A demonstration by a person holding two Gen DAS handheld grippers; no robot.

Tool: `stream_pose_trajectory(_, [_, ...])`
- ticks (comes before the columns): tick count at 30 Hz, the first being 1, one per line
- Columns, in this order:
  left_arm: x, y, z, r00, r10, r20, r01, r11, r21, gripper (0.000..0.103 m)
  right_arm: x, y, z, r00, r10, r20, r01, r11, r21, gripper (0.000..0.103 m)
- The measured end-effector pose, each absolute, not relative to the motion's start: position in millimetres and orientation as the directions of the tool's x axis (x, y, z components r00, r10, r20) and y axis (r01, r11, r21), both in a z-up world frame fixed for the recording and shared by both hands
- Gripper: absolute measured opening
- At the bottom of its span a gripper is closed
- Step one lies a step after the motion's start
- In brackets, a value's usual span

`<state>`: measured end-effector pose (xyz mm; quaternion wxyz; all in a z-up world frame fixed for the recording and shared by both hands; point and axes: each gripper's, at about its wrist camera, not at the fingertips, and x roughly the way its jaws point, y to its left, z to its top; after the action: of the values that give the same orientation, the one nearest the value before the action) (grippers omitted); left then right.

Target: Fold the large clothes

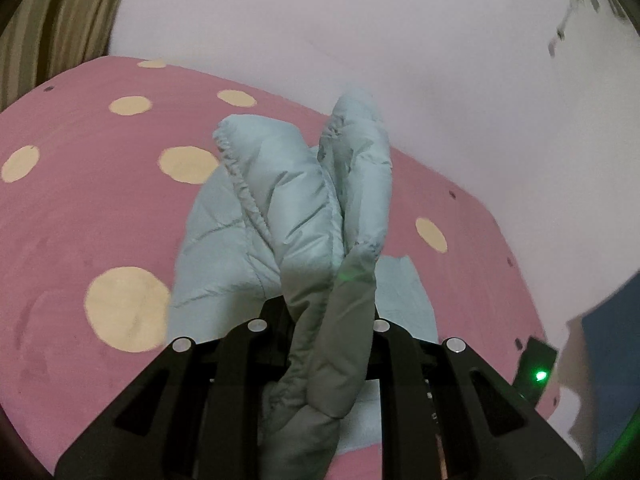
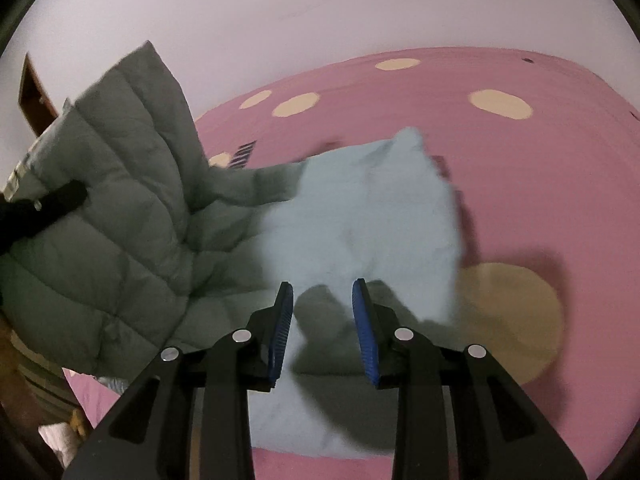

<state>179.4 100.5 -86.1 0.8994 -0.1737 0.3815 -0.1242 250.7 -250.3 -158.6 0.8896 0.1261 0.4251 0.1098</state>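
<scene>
While my left tongs [image 1: 320, 320] are clamped on a thick fold of the pale green puffer jacket [image 1: 288, 216], the padding bulges up between the black arms and hides both fingertips, so I judge the grip only from the bunched cloth wedged there. From this camera the jacket rises in two puffy lobes, one edged with gathered elastic, and the rest drapes down onto the pink bed cover [image 1: 80, 208] with its cream dots. At the right edge of that view a small black device [image 1: 536, 364] shows a green light; what it is I cannot make out.

My right tongs [image 2: 322, 312] stand apart, the blue ribbed pads [image 2: 282, 336] showing on both sides with nothing between them, hovering over a flat, lighter part of the jacket that lies near the middle of the bed. That patch is blurred, and its near end is cut off behind my own arms. To the left the quilted part is lifted off the bed, and my other gripper's dark tip appears at the frame edge, mostly out of view. A dark printed mark [image 2: 242, 155] on the cover behind the jacket is half hidden.
</scene>
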Motion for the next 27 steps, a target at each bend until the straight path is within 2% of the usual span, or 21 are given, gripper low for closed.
stream_pose_trajectory(14, [204.2,-8.9,-156.8,0.54,-0.338,-0.771,0.157,0.94,-0.302,0.016,230.6,-354.1,-169.3,0.642,0.206,-0.738,0.095,0.934,0.344,0.032])
stream_pose_trajectory(27, [195.9,-35.9,-174.3,0.561,-0.276,-0.781,0.155,0.961,-0.228,0.017,215.9,-389.1,-187.1,0.622,0.197,-0.758,0.155,0.918,0.366,0.032])
